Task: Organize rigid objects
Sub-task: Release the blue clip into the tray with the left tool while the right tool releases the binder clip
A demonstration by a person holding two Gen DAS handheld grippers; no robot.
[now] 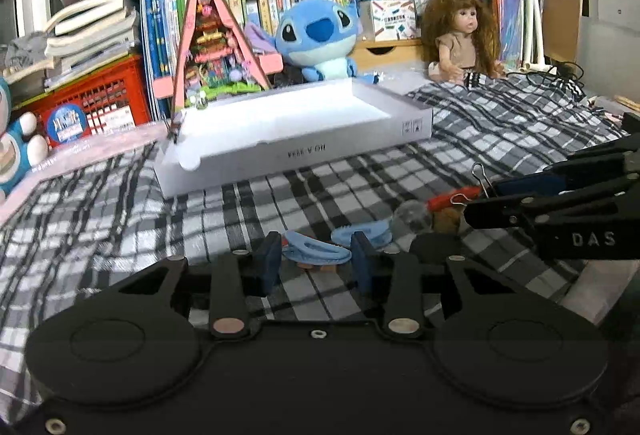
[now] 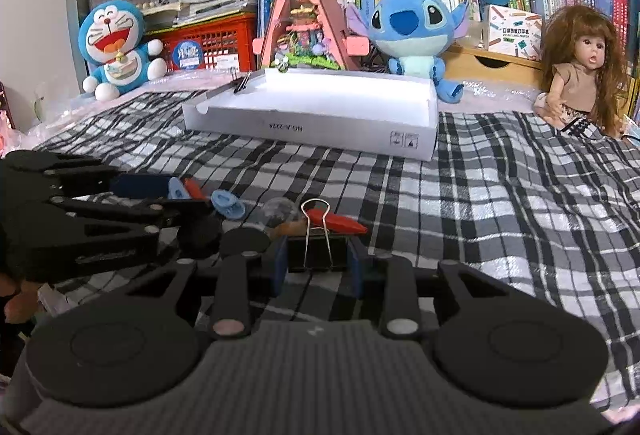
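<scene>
The right claw is clamped on a black clip low over the checked cloth, the left claw sits apart around a blue clip, so the lift to the white box likely comes next.

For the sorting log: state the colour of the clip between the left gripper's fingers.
Light blue clip; left wrist view.

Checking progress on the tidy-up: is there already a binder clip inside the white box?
Yes, in the right wrist view one black binder clip rests at the back left corner inside the white box.
</scene>
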